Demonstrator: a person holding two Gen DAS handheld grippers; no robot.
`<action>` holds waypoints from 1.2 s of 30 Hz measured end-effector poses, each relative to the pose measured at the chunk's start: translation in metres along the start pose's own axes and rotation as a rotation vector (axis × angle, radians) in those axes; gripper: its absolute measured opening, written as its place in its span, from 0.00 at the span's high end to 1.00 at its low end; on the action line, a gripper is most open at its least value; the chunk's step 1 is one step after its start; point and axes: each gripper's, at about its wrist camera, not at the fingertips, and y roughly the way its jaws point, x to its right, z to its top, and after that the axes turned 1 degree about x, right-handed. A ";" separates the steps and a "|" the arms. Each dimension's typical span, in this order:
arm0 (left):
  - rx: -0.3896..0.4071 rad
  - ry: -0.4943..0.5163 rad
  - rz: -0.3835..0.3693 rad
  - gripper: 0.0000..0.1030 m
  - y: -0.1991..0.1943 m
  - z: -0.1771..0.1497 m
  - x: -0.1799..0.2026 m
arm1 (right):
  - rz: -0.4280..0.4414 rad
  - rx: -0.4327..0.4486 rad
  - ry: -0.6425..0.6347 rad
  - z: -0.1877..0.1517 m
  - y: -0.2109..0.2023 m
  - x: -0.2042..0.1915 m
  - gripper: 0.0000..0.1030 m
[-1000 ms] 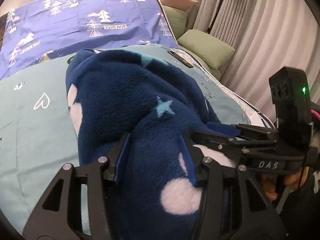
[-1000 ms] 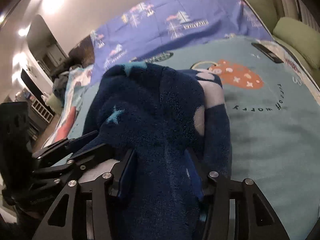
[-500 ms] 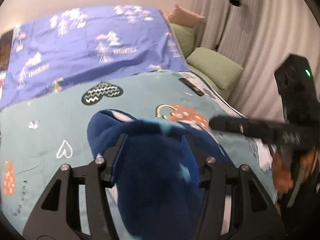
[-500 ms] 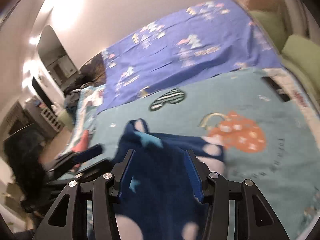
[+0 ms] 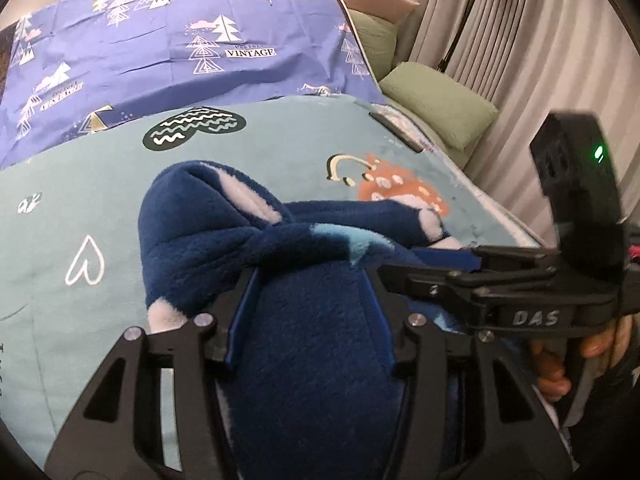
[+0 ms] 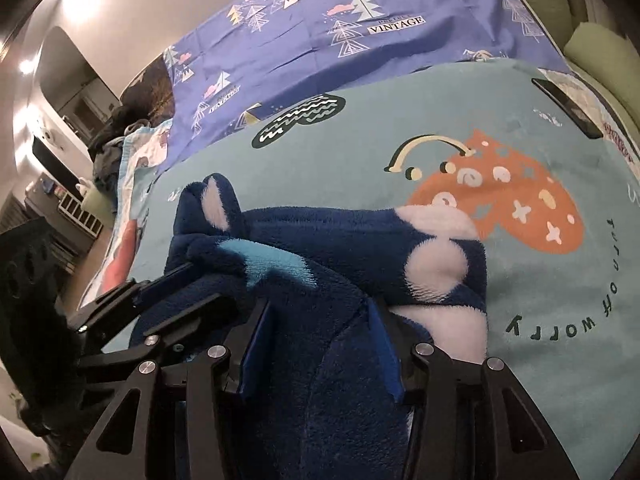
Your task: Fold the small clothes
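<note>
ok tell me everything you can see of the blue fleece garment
The blue fleece garment is thick, fluffy navy plush with white round patches and light-blue star shapes. It lies bunched and partly folded on the teal printed blanket, its far end curled into a rounded hump, one edge overlapping the orange heart print. The near part rises off the bed: the left tool and right tool each have fleece pinched between blue-padded fingers, side by side. What kind of garment it is cannot be told.

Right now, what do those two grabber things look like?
Both are black. The left gripper and right gripper have frames with triangle-shaped holes, silver screws and bright blue pads inside the jaws. The right one, seen from the left camera, has white letters "DAS" on its side and a black box on top with a little green light.
</note>
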 end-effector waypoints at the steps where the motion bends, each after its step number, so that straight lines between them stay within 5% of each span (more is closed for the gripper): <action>1: 0.005 -0.031 -0.033 0.49 -0.005 0.003 -0.005 | 0.007 0.005 0.004 0.000 0.000 0.001 0.53; 6: 0.032 -0.167 -0.119 0.49 -0.016 0.026 -0.038 | 0.044 0.018 0.036 0.008 0.006 0.013 0.53; 10: -0.022 -0.089 0.099 0.42 0.012 0.028 -0.042 | 0.033 0.014 0.027 0.010 0.006 0.009 0.53; 18: -0.015 -0.101 0.145 0.37 -0.002 0.020 -0.034 | 0.020 0.030 0.019 0.010 -0.002 0.008 0.52; 21: 0.026 -0.083 0.114 0.37 -0.035 0.015 -0.022 | 0.035 0.085 -0.005 0.008 -0.033 0.002 0.48; 26: 0.057 -0.021 -0.005 0.33 -0.079 -0.014 0.006 | 0.135 0.152 -0.018 -0.008 -0.087 0.014 0.19; 33: -0.007 -0.113 -0.049 0.24 -0.084 -0.050 0.007 | 0.151 0.019 0.135 -0.051 -0.085 0.064 0.18; 36: -0.038 -0.193 -0.089 0.20 -0.081 -0.054 -0.002 | 0.223 -0.013 0.207 -0.068 -0.079 0.079 0.17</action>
